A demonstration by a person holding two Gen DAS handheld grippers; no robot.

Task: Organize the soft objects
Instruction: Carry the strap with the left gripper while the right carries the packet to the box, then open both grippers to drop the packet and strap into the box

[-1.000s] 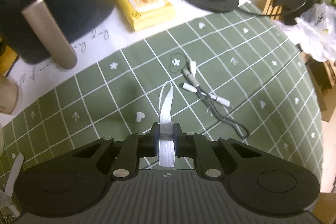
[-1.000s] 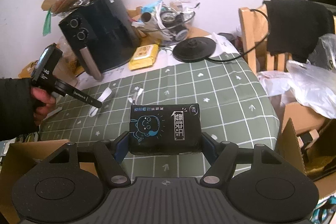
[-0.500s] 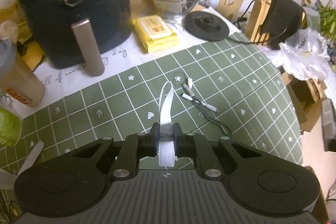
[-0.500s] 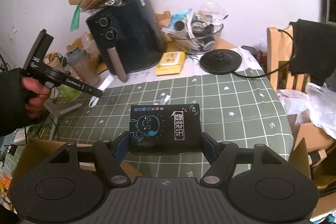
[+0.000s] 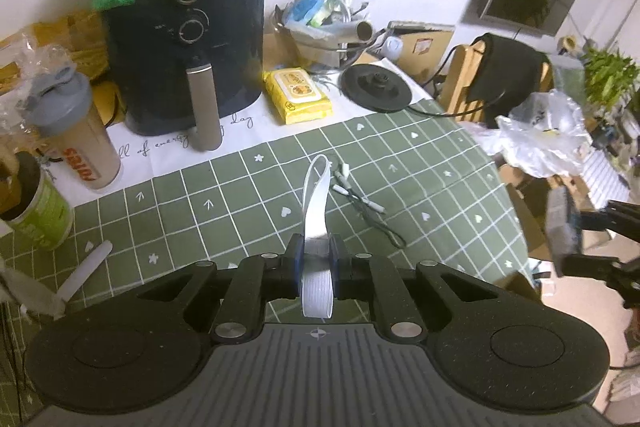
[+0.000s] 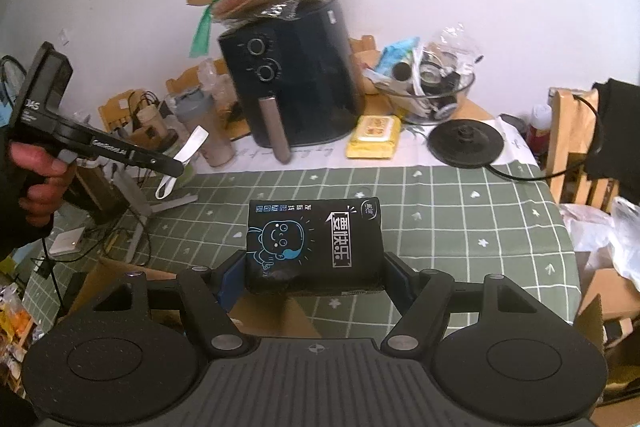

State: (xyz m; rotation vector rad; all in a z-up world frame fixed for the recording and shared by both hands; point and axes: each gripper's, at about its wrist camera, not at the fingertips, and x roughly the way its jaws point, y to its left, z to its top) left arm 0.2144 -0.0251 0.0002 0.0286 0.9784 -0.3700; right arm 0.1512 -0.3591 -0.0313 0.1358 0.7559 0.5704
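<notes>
1. The left gripper (image 5: 316, 259) is squeezed shut on a white strap (image 5: 317, 203). The strap is thin and floppy. Its loop sticks out past the jaws, up in the air over the green tablecloth (image 5: 420, 163). If the hand swings fast, the strap could slide out and fall.
2. The right gripper (image 6: 314, 267) has its jaws wide, pressed on both ends of a black tissue pack (image 6: 314, 241). The pack is soft and is held up above the table. If the squeeze gets weak, the pack could tip and drop.
3. A cardboard box (image 6: 120, 275) sits just below the right gripper, at the table edge. I think the soft things go there. A drop from too far off could miss it.
4. A thin black cord (image 5: 368, 207) lies on the tablecloth under the strap. A low hand could snag it.
5. The two grippers are near each other. They could bump.
</notes>
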